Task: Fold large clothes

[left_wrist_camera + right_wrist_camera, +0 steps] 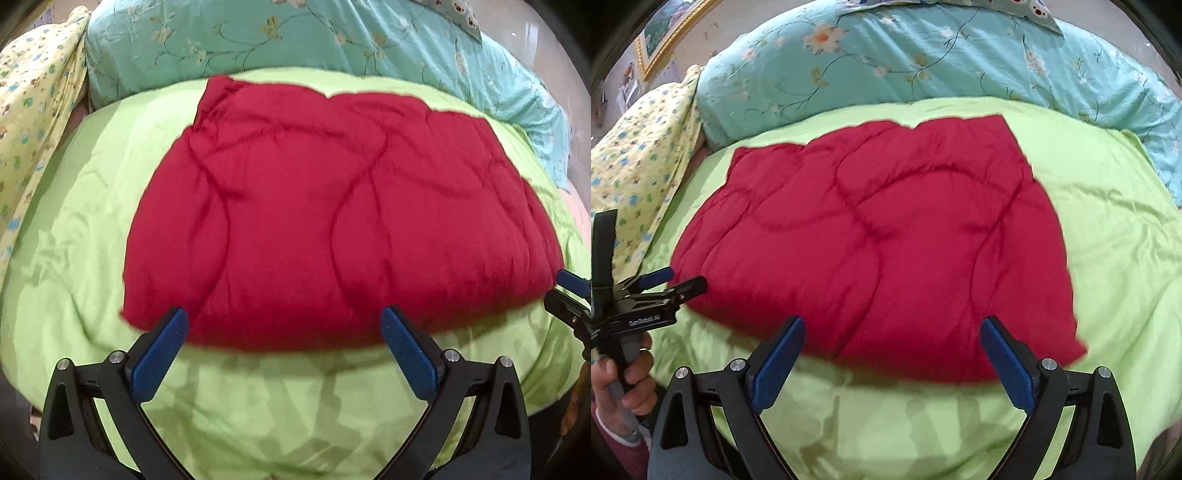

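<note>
At the middle of the bed, on the lime-green sheet point(92, 229), lies the red quilted piece point(332, 206), already folded into a thick, roughly rectangular pad, stitch lines puffed, its near hem facing both cameras. Left gripper point(284, 325) hovers over the near hem toward its left end, jaws spread wide, holding nothing; right gripper point(892, 334) hovers over the same hem nearer its right corner, jaws likewise released and empty. In the right wrist view the left gripper point(670, 282) appears beside the pad's near-left corner, with the person's hand point(624, 384) on its handle. Judged step: between folds, lining up a fresh grasp on the near hem. Next move likely calls for both jaws to descend, pinch all layers at the hem, then carry it toward the far edge together so the bulk does not slump. Open green sheet runs along the near edge and the right side of the bed; far edge is crowded by the teal floral duvet point(923, 66), left edge by a yellow printed cloth point(33, 110).
</note>
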